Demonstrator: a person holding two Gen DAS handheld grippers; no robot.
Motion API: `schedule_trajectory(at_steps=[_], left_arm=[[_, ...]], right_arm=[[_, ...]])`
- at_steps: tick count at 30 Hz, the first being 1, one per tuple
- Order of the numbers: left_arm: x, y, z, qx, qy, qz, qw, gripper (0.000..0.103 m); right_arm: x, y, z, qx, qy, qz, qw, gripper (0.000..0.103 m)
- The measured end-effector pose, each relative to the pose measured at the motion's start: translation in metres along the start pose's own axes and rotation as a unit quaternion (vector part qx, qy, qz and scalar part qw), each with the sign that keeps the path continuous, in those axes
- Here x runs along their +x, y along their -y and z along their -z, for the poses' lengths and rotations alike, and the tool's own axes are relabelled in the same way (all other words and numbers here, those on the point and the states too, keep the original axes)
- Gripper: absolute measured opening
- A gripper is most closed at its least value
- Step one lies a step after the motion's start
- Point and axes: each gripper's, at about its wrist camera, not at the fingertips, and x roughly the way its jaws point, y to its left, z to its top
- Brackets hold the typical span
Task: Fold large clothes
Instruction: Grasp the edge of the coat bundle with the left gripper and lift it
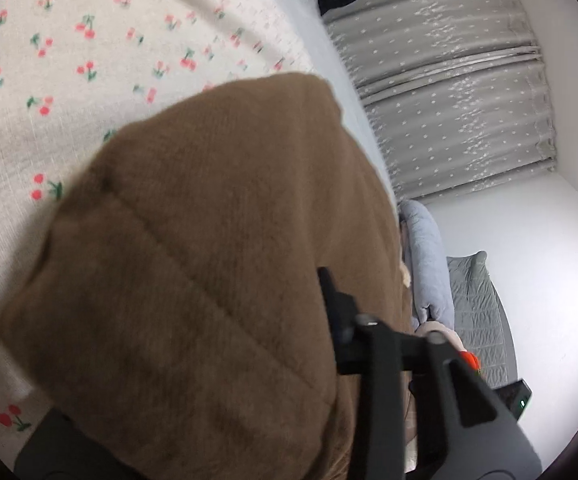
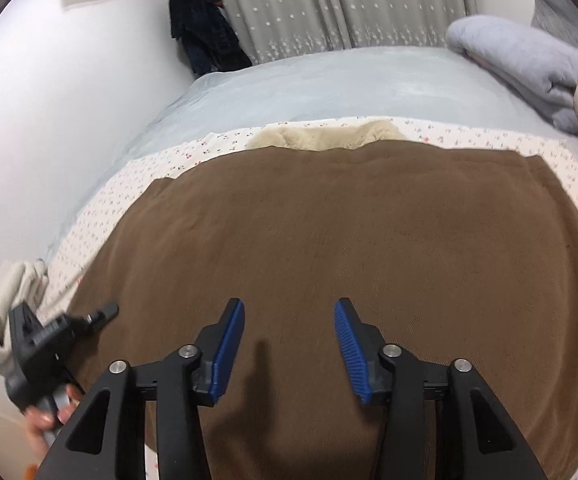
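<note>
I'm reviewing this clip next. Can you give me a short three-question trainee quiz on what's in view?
1. True or false: the right tool is clamped on the brown garment.
2. What does the garment lie on? A) bare floor B) a cherry-print sheet C) a wooden table
3. Fill in: the right tool's pads are ____ in colour.

Key: 1 false, the jaws stand apart with nothing pinched between them; 2 B; 3 blue.

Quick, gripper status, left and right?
Left gripper: the brown garment hides its jaws; grip cannot be told.
Right gripper: open, holding nothing, above the garment.
</note>
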Motion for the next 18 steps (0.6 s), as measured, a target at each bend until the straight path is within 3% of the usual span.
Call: schedule_trajectory(at_steps=[3, 7, 13, 15, 18], left_arm=[[-0.011, 0.024, 0.003, 0.062, 0.036, -0.002, 0.9974, 0.02], [-0.025, 0.082, 0.011, 0.176, 0.073, 0.005, 0.9817, 0.018], [-0.025, 0.182, 0.044, 0.331, 0.095, 0.024, 0.9384, 0.018], [-0.02, 0.209, 0.058, 0.378, 0.092, 0.028, 0.9209, 0.018], [-0.011, 0.242, 0.086, 0.451, 0.079, 0.036, 0.8883, 0.018]], right_arm=[[0.025, 0.007, 0.007, 0.026, -0.04, -0.03, 0.998, 0.037], [0.052, 0.007, 0.023, 0.014, -0.053, -0.023, 0.998, 0.036], [0.051, 0.015, 0.023, 0.03, -0.056, -0.05, 0.997, 0.037], [0.041, 0.026, 0.024, 0.051, -0.044, -0.072, 0.995, 0.035], [0.01, 0.054, 0.031, 0.11, 0.006, -0.113, 0.987, 0.036]])
